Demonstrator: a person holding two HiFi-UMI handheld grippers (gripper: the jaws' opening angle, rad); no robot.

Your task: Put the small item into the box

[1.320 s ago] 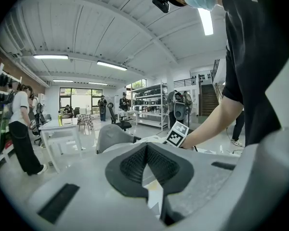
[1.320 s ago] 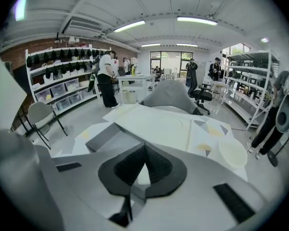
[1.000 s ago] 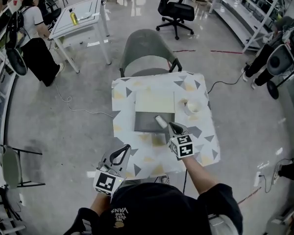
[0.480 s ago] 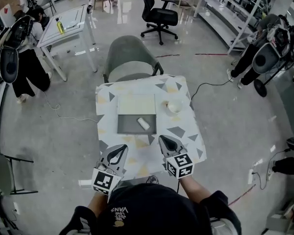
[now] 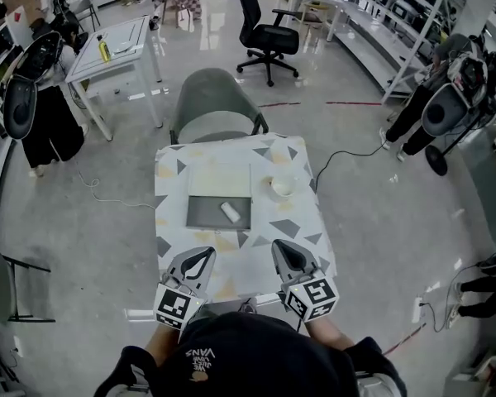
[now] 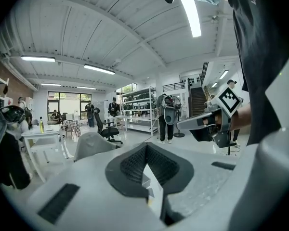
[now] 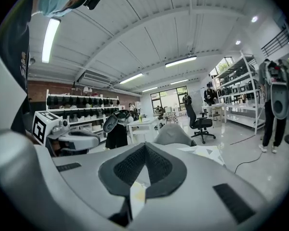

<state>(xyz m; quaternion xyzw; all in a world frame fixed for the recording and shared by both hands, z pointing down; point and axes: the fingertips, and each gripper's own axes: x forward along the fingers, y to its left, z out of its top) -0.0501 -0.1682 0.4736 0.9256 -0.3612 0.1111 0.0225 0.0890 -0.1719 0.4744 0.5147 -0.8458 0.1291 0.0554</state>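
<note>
The open box (image 5: pixel 203 214) lies on the table's middle, its dark grey base toward me and its pale lid (image 5: pixel 219 180) folded flat behind it. A small white item (image 5: pixel 230 212) rests inside the base, toward its right side. My right gripper (image 5: pixel 282 251) hovers over the table's near right part, shut and empty, well short of the box. Level with it at the near left is my left gripper (image 5: pixel 200 256), also shut with nothing in it. Each gripper view shows its own jaws pressed together, left gripper (image 6: pixel 145 163) and right gripper (image 7: pixel 143 163), pointing out over the room.
A white bowl (image 5: pixel 283 187) stands on the patterned tablecloth (image 5: pixel 296 230) right of the box. A grey chair (image 5: pixel 213 106) is tucked at the table's far side. A cable (image 5: pixel 347 151) trails over the floor to the right. People and white desks are further off.
My right gripper has drawn back from over the box toward me, leaving the white item lying in the base. The left gripper has stayed near the table's front edge.
</note>
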